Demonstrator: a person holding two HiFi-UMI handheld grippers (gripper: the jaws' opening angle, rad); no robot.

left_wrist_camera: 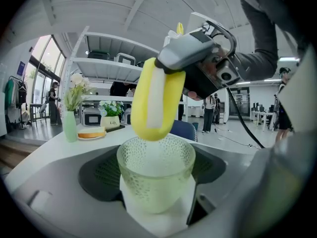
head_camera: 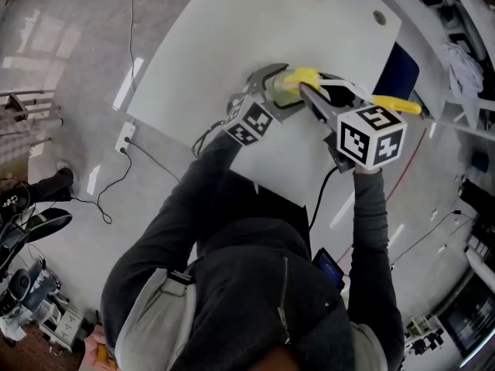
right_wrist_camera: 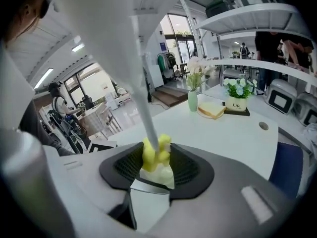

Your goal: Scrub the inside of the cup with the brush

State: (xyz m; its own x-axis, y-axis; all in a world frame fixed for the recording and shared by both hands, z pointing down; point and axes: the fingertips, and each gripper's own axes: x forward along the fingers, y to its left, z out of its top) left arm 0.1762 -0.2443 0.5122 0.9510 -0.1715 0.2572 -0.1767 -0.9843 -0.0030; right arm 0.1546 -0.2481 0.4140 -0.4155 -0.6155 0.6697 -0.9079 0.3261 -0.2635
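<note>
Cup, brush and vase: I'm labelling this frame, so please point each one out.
cup (left_wrist_camera: 156,177), left gripper view, its dimpled front wall.
brush (left_wrist_camera: 157,100), left gripper view, middle of its head.
vase (left_wrist_camera: 70,128), left gripper view, its green body.

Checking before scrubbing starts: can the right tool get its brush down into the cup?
Likely yes: the brush, gripped in the right tool, hangs just above the open mouth of the cup held by the left tool, with nothing between them.
</note>
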